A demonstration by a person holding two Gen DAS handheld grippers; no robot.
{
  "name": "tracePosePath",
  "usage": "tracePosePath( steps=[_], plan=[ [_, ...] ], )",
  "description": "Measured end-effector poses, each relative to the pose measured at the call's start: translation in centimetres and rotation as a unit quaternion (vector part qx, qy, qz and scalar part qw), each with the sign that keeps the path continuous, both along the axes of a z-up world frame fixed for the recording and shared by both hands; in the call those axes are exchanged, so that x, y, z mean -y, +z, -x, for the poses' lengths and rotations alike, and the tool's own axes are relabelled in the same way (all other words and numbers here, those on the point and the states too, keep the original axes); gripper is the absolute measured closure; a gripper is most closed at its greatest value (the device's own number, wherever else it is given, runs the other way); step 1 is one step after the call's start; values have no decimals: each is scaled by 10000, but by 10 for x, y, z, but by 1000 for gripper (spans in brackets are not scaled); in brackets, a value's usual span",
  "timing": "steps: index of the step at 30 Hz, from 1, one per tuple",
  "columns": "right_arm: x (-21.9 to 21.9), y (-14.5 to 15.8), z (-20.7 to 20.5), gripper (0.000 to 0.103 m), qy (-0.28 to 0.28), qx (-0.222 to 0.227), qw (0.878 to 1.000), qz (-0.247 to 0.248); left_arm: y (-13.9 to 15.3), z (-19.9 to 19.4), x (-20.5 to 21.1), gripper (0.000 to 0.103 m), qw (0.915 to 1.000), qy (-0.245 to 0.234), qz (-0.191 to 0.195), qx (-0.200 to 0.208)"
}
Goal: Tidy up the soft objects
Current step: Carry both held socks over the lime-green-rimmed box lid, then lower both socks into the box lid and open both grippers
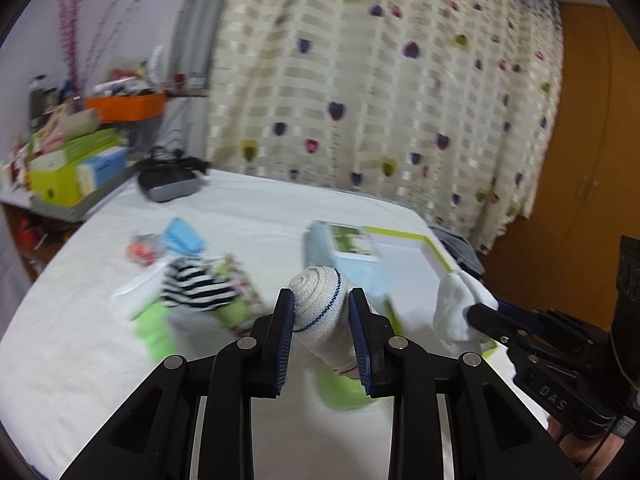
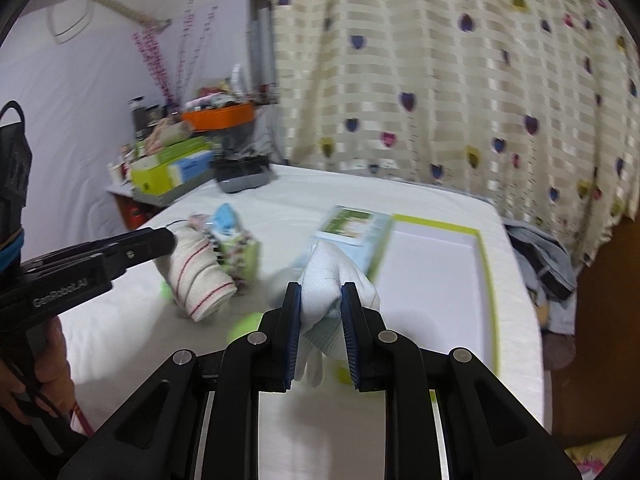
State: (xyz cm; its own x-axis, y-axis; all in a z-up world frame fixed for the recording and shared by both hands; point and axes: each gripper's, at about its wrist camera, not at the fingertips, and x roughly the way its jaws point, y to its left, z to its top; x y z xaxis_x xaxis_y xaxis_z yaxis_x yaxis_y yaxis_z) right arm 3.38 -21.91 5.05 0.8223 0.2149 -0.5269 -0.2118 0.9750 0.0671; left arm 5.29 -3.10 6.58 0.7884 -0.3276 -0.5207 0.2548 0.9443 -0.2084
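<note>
A rolled cream sock, ribbed knit with a dark blue stitched ring and thin red stripes, sits low in the centre of the left wrist view, clamped between the blue ridged pads of the left gripper, which is angled downward over the white bedsheet. In the right wrist view, lower centre, the right gripper pinches a soft white sock, crumpled with a pale grey patch, near an open green-rimmed box lid. A bare hand shows at lower left.
</note>
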Motion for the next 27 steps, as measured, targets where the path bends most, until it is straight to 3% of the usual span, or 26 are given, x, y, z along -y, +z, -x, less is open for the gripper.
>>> tracePosePath(
  steps=[13,27],
  plan=[
    [71,-32,-25,82,-648,-427,9969,-149,-14,-36,93,77,9951,-881,-300,-328],
    [103,-60,-47,78,-813,-770,9933,-301,-44,-62,149,75,9861,-1323,-685,-732]
  ],
)
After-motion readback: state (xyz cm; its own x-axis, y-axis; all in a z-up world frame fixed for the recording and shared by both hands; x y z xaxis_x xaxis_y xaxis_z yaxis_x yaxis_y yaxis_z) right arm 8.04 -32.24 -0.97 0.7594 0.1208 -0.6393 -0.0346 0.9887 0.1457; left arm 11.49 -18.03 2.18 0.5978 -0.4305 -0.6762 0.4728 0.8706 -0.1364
